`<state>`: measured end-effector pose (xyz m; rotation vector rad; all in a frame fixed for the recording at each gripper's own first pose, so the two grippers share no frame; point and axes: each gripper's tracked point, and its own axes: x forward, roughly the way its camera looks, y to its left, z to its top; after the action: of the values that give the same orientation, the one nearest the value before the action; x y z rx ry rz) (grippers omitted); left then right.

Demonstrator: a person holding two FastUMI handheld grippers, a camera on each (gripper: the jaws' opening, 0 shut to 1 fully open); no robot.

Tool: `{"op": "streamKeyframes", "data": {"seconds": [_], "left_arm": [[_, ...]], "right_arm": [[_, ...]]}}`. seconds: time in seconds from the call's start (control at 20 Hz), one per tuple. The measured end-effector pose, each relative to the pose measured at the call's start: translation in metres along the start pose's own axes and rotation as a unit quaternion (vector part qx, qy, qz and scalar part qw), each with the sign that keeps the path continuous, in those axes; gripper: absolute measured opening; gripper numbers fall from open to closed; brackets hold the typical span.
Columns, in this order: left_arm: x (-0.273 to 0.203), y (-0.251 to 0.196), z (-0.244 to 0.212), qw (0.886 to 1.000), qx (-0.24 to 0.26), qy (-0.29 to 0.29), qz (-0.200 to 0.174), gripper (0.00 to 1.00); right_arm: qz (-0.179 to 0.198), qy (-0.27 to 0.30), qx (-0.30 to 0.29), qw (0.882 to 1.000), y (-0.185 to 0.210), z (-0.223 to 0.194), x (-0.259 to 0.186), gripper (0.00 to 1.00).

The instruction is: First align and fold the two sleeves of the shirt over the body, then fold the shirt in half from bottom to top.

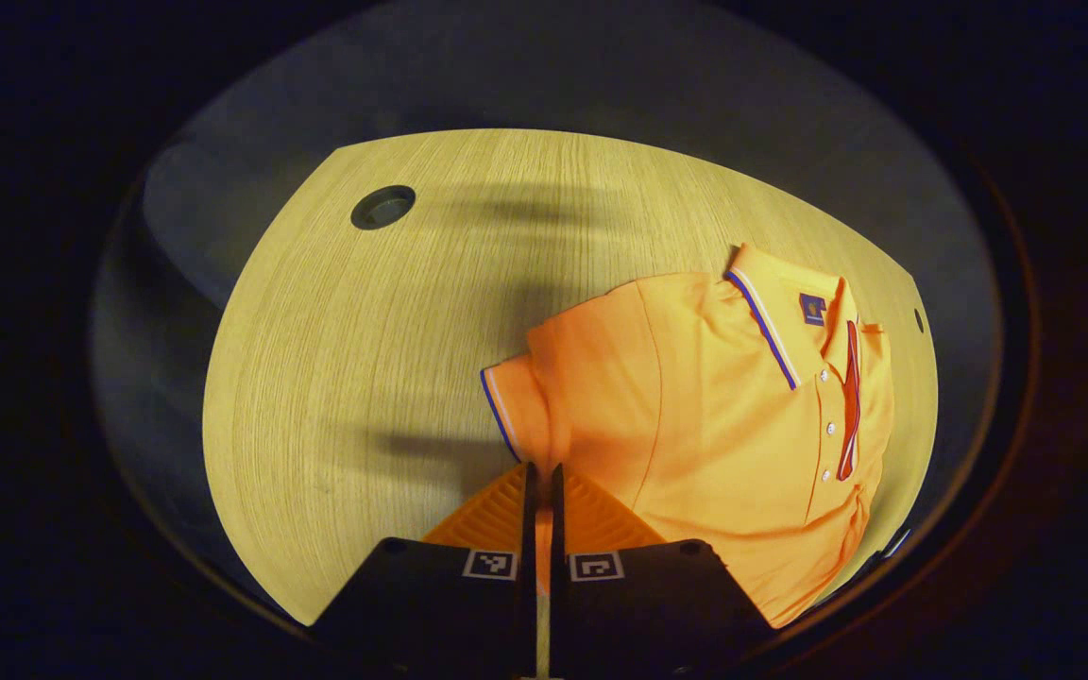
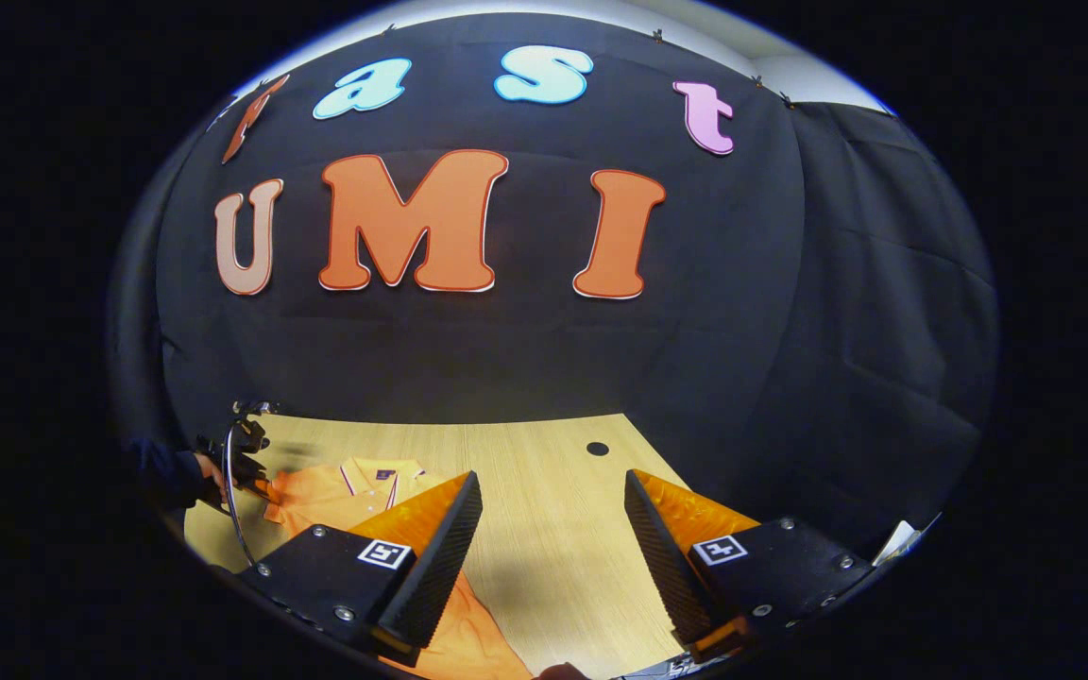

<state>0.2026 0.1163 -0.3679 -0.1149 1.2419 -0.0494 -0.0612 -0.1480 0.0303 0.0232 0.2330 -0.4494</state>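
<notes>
The left gripper [image 1: 544, 477] is clamped on a sleeve [image 1: 518, 401] of the orange polo shirt [image 1: 714, 425], lower right on the pale wooden table [image 1: 365, 378]. The right gripper [image 2: 553, 529] gapes wide above bare tabletop at centre.

The right tool [image 2: 553, 529] fills the bottom of the frame with its two fingers spread wide apart, bare wooden counter [image 2: 553, 491] between them. At the lower left an orange shirt [image 2: 336, 493] lies flat on the counter, collar toward the black cloth wall [image 2: 525, 359], partly hidden behind the left-hand finger. At the far left edge, the left tool [image 2: 244, 463] is held by a hand [image 2: 209, 477] just at the shirt's edge, and a small dark round hole [image 2: 598, 449] marks the counter near its far edge.
</notes>
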Motion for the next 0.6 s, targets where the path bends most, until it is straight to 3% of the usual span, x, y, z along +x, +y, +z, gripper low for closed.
{"op": "streamKeyframes", "data": {"seconds": [0.2, 0.6], "left_arm": [[-0.033, -0.012, 0.028, 0.998, 0.033, -0.061, -0.010, 0.06], [-0.068, -0.073, 0.051, 0.986, 0.122, -0.103, -0.040, 0.05]], "right_arm": [[0.000, 0.002, 0.009, 1.000, -0.005, -0.002, -0.001, 0.93], [-0.007, 0.011, -0.004, 1.000, 0.003, -0.009, -0.013, 0.93]]}}
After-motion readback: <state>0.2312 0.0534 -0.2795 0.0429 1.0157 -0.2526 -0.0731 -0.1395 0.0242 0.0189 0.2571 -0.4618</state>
